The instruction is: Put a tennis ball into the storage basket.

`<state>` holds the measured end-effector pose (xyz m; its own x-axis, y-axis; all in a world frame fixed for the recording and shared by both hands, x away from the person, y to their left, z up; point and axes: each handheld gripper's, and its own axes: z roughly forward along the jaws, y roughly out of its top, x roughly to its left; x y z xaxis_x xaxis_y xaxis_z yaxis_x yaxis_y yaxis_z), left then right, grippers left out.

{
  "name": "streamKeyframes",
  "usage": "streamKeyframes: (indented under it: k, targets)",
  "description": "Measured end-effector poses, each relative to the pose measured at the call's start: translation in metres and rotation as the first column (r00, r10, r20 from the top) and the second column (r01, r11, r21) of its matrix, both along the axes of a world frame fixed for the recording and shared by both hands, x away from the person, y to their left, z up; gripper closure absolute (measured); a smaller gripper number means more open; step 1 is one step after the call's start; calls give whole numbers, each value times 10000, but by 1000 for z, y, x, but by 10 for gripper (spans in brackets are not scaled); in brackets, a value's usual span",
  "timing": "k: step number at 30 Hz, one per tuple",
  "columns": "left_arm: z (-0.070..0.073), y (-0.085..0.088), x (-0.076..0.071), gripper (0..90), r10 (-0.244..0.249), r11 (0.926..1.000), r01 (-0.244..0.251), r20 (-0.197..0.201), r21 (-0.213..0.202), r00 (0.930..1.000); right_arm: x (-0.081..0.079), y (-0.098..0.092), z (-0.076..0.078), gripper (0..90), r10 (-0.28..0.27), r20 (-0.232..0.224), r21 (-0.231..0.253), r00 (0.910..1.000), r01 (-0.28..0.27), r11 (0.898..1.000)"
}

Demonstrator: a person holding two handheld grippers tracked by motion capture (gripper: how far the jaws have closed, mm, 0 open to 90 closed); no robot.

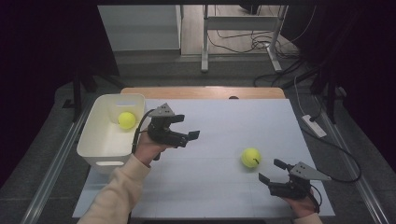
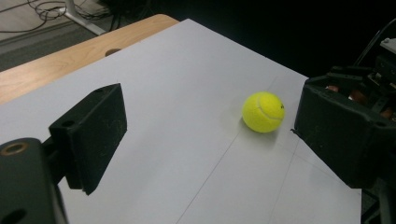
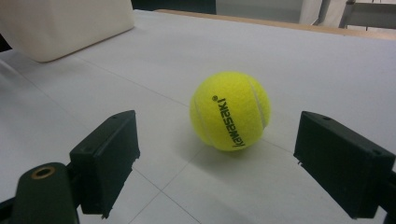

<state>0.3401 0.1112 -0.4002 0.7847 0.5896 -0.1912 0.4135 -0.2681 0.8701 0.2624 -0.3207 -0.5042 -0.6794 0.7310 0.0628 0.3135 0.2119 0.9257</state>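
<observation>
Nearest, right tool (image 1: 272,171) low over the white table (image 1: 224,196), jaws wide apart, gripping nothing. Just beyond, yellow tennis ball (image 3: 230,110) on the table, apart from both jaws, printed "kawasaki" in black. Farther left, left tool (image 1: 184,128) spread open, empty. Farthest, second yellow ball (image 1: 126,120) inside white bin (image 1: 100,144).

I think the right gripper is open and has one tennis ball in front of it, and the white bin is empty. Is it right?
Not quite: the white bin is not empty. The high view shows a second tennis ball inside it. The rest holds: the right gripper is open, with one tennis ball before it.
</observation>
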Motion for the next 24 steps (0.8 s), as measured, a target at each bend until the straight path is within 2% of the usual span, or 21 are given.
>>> streamKeyframes:
  k: [24]
  targets:
    - [-14, -35, 8, 106, -562, 9980, 570, -275, 279, 9980, -1, 1, 1, 134, 49, 55, 19, 10000, -49, 10000]
